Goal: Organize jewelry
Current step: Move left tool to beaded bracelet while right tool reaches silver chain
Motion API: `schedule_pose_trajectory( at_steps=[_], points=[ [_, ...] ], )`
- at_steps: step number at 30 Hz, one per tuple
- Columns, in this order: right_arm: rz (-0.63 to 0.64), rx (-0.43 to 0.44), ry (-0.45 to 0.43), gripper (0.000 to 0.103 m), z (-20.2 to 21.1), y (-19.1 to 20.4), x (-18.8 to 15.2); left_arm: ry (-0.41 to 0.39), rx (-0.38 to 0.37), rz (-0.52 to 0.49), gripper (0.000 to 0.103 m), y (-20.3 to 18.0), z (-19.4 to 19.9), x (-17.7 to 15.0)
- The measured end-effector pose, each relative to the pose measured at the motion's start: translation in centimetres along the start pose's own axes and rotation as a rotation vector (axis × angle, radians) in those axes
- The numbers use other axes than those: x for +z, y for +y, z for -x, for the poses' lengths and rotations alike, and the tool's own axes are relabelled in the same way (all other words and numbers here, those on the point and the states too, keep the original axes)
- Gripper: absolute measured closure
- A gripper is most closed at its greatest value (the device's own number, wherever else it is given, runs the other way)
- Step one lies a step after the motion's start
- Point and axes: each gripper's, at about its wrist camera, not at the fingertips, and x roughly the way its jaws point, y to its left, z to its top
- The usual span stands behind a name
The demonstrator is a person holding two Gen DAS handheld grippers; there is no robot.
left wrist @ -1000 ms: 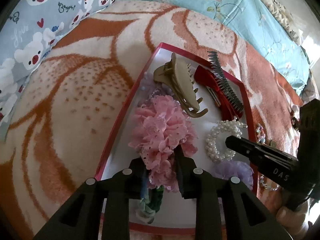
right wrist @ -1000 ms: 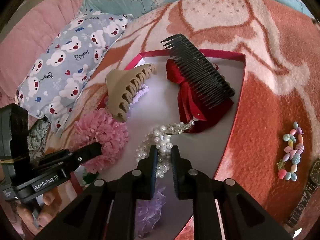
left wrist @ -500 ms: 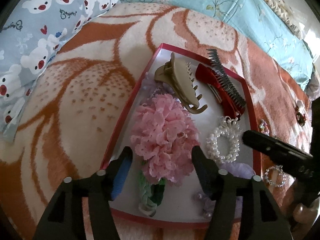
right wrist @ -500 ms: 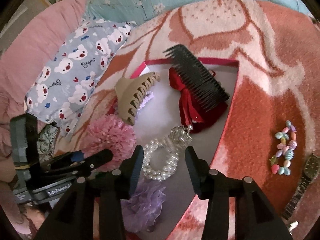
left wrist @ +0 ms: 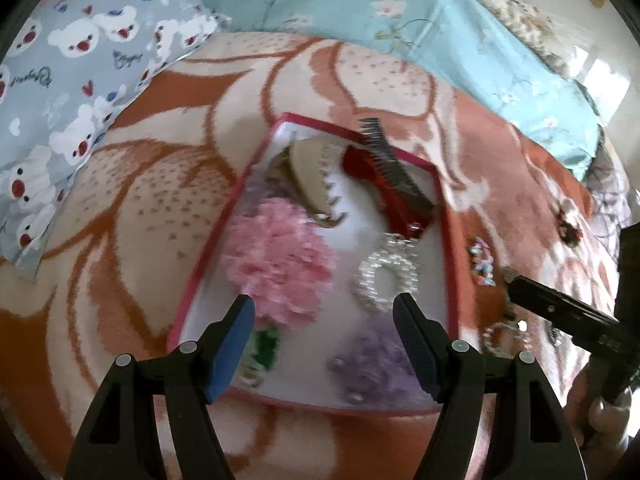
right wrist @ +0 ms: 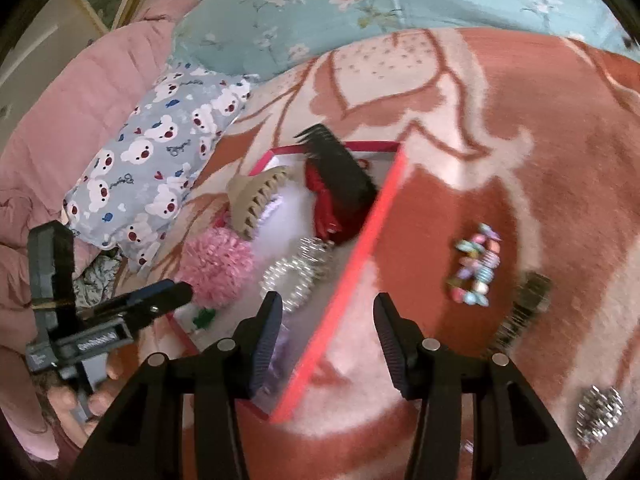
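Two grippers up off the red-rimmed tray (left wrist: 224,236), nothing gripped | left gripper (left wrist: 324,344) jaws just opened wide, pink scrunchie (left wrist: 280,264) released, lying near-left in tray | right gripper (right wrist: 326,340) jaws just parted, pearl bracelet (right wrist: 298,272) dropped mid-tray | bead bracelet (right wrist: 476,266) right, on blanket (right wrist: 460,128)
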Motion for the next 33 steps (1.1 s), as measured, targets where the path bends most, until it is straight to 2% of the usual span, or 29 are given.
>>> schedule_pose_trajectory(
  at_steps=[10, 16, 20, 27, 30, 33],
  points=[
    [-0.037, -0.109, -0.03, 0.053, 5.7, -4.9, -3.0, 0.009, -0.082, -0.112, 0.031, -5.3, 1.8, -1.8],
    [-0.071, -0.197, -0.048, 0.049, 8.8, -8.0, -5.3, 0.056, -0.148, -0.16, 0.031, -8.2, 0.9, -2.8],
    [-0.087, -0.259, -0.058, 0.049, 10.4, -9.7, -6.8, 0.079, -0.164, -0.21, 0.031, -10.3, 0.1, -3.5],
    [-0.124, -0.293, -0.057, 0.049, 11.2, -11.8, -8.5, 0.121, -0.192, -0.276, 0.031, -14.1, -2.4, -4.4],
    [-0.121, -0.298, -0.053, 0.048, 10.8, -12.1, -8.5, 0.127, -0.223, -0.325, 0.031, -16.1, -3.8, -5.0],
    [-0.102, -0.311, -0.05, 0.049, 10.2, -12.2, -8.3, 0.155, -0.218, -0.372, 0.031, -17.9, -6.1, -5.7]
  ],
)
